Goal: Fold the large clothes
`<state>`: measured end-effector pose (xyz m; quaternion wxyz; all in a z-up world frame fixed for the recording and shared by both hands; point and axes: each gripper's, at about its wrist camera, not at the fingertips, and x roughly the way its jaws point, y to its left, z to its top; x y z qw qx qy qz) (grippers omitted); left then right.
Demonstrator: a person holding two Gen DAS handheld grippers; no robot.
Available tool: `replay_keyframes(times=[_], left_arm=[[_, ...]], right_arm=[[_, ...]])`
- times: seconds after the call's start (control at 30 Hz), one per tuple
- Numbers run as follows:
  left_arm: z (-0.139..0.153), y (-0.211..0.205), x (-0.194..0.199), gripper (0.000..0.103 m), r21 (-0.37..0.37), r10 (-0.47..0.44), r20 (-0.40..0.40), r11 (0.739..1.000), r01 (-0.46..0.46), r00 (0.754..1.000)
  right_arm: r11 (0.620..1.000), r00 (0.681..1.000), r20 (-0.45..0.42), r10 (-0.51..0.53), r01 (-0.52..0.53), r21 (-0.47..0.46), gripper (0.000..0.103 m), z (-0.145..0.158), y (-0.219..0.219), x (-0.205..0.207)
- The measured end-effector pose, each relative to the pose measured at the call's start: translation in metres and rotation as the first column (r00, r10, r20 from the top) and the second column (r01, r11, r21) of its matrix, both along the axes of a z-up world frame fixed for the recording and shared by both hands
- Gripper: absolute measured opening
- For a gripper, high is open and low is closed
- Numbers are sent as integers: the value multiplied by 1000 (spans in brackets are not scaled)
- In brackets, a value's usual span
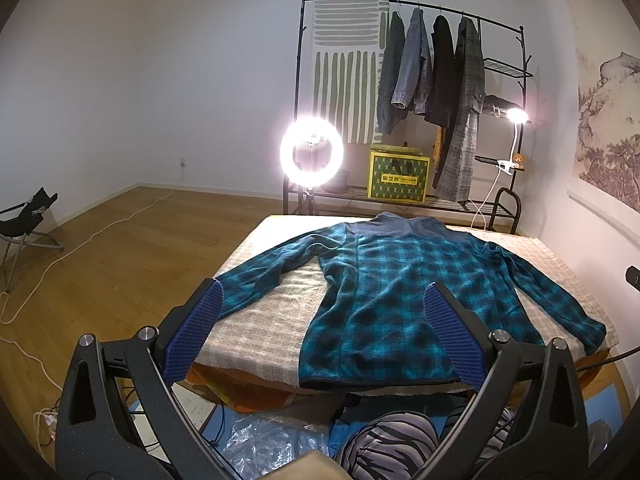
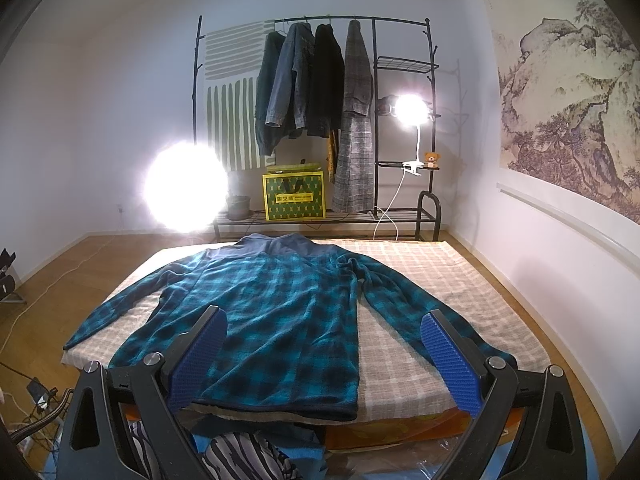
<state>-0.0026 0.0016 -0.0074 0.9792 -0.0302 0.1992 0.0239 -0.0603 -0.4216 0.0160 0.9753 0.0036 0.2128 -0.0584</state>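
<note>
A teal and black plaid fleece shirt (image 1: 384,292) lies flat, back up, on a low mattress with a beige checked cover (image 1: 256,312). Its collar points away and both sleeves are spread outward. It also shows in the right wrist view (image 2: 264,312), on the same mattress (image 2: 408,280). My left gripper (image 1: 324,296) is open and empty, held above the near hem, left of centre. My right gripper (image 2: 324,324) is open and empty, above the near hem and the right sleeve (image 2: 404,300).
A black clothes rack (image 2: 320,120) with several hanging jackets stands behind the mattress, with a yellow box (image 2: 294,196) and two bright lamps (image 2: 184,186). A striped garment (image 2: 244,460) and plastic sheet lie on the floor by the near edge. Cables run over the wooden floor at left (image 1: 100,232).
</note>
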Motion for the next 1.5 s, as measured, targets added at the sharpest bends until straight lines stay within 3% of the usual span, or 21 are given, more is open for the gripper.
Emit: replay_keyframes(times=[0.4, 0.67, 0.77, 0.87, 0.97, 1.07, 1.13, 1.27, 1.33, 1.4, 1.5], left_arm=[[-7, 14, 17, 102, 25, 25, -32, 999, -24, 999], [-36, 80, 48, 98, 17, 107, -87, 994, -106, 990], [-51, 117, 62, 94, -25, 104, -105, 994, -107, 989], [-69, 160, 80, 86, -108, 99, -150, 987, -116, 984], [-90, 208, 98, 85, -197, 100, -199, 970, -139, 975], [-113, 250, 116, 85, -254, 129, -241, 948, -190, 962], [-135, 281, 129, 85, -348, 125, -287, 910, -225, 950], [-181, 332, 150, 85, -524, 105, -357, 800, -292, 928], [-204, 348, 165, 78, -574, 94, -393, 752, -324, 915], [-224, 349, 182, 64, -586, 70, -435, 735, -341, 898], [-249, 346, 202, 54, -594, 32, -496, 717, -366, 868]], right_arm=[[1000, 1000, -26, 8, -8, 5, 101, -6, 4, 15], [998, 997, -46, 66, -66, 2, 101, -9, 27, 48], [994, 994, -12, 112, -112, 0, 101, -7, 40, 55], [990, 988, 62, 139, -139, -7, 102, -4, 52, 57], [987, 981, 101, 163, -164, -2, 103, -3, 63, 62], [982, 979, 83, 186, -187, 8, 103, -5, 74, 70], [980, 979, 53, 197, -198, 23, 103, -8, 78, 76], [976, 977, -13, 214, -214, 27, 103, -15, 87, 85], [977, 976, -33, 214, -214, 5, 103, -17, 92, 88], [977, 976, -45, 214, -215, -18, 103, -18, 98, 91], [975, 975, -50, 218, -220, -28, 103, -19, 106, 93]])
